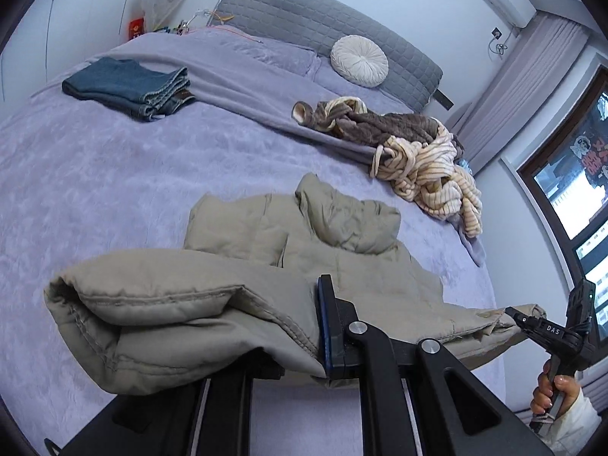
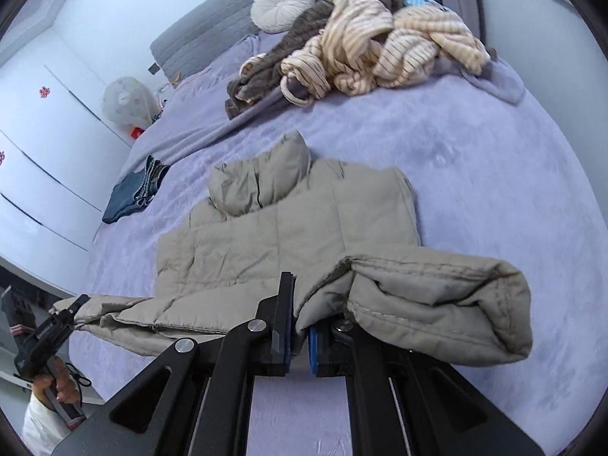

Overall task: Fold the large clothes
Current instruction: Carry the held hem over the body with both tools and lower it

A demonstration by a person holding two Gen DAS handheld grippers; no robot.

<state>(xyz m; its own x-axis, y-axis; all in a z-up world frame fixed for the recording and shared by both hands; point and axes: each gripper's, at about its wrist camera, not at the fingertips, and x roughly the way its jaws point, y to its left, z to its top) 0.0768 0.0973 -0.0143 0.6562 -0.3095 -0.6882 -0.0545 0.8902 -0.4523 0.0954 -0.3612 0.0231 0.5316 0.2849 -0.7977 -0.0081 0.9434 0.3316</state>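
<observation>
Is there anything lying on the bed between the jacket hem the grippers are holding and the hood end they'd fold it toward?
Nothing visible does. Both the left gripper and right gripper already clamp the beige puffer jacket. The folded jeans and the striped clothes pile lie off to the sides.

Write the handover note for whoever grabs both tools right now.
Left tool: shut on one bottom corner of the beige padded hooded jacket.
Right tool: shut on the other bottom corner, hem lifted off the lavender fleece bedspread.
Jacket's hood and upper body lie flat on the bed.
Done: folded blue denim jeans lie near the far side.
Left: fold the jacket, then the crumpled pile of cream striped and brown plush garments by the grey quilted headboard.
</observation>
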